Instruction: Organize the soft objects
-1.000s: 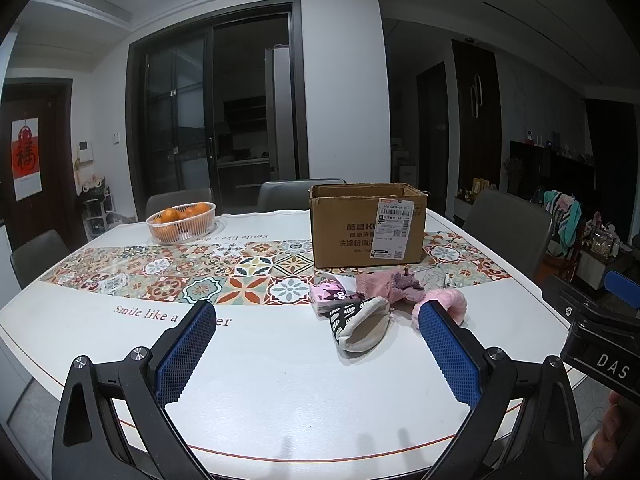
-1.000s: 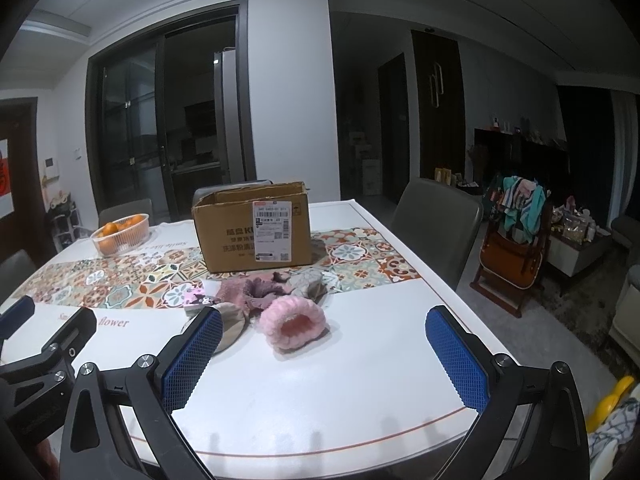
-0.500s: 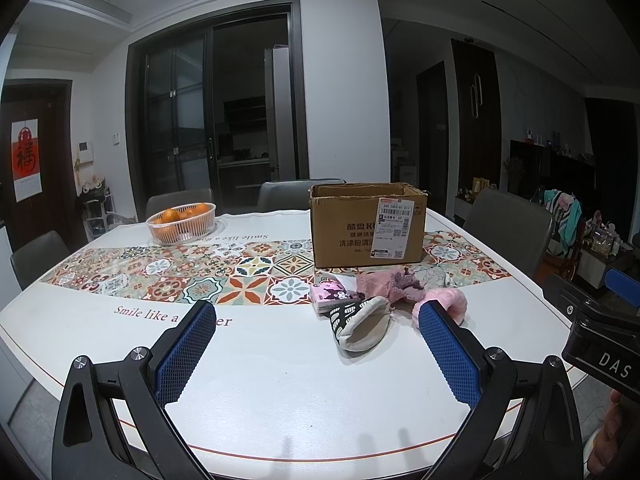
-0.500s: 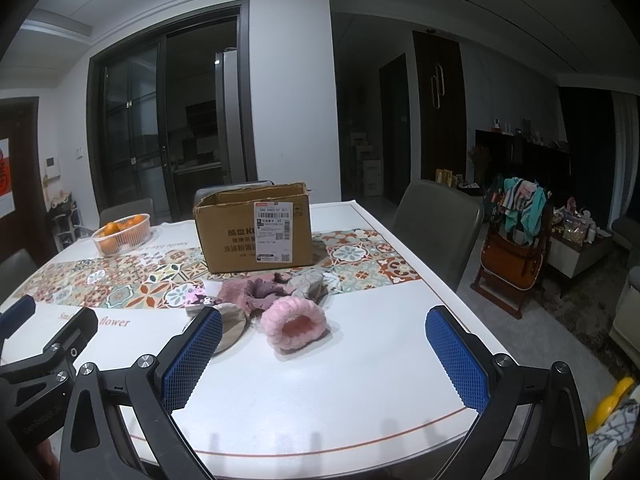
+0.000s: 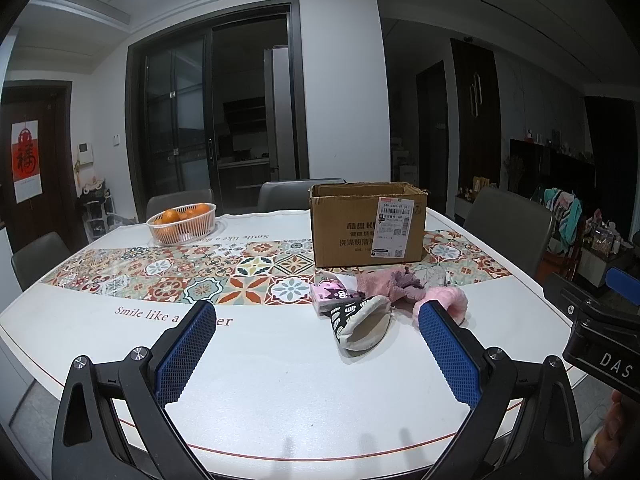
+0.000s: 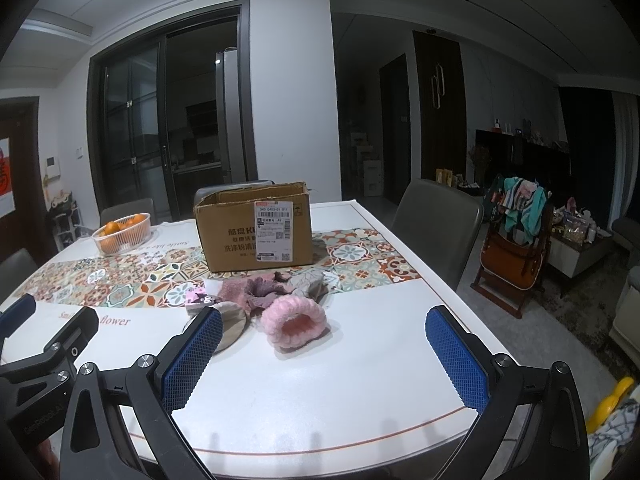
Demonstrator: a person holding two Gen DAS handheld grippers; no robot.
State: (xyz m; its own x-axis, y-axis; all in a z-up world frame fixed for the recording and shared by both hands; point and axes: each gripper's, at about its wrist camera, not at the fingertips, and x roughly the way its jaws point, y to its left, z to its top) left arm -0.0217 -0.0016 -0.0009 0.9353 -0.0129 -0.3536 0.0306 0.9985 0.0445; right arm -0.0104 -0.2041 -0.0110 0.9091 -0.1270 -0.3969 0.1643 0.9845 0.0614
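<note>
A heap of soft things lies on the white table (image 5: 280,380) in front of an open cardboard box (image 5: 366,224): a black-and-white slipper (image 5: 362,322), a pink packet (image 5: 330,296), mauve fluffy cloth (image 5: 394,286) and a pink fluffy ring (image 6: 294,322). The box also shows in the right wrist view (image 6: 256,226). My left gripper (image 5: 316,354) is open and empty, near the table's front edge, short of the slipper. My right gripper (image 6: 324,356) is open and empty, just short of the pink ring.
A white basket of oranges (image 5: 182,222) stands at the back left on the patterned runner (image 5: 224,276). Grey chairs (image 6: 438,224) stand around the table. A high chair with clothes (image 6: 516,240) stands on the floor to the right.
The right gripper has edged slightly forward toward the heap. The left gripper has barely moved. Both stay open.
</note>
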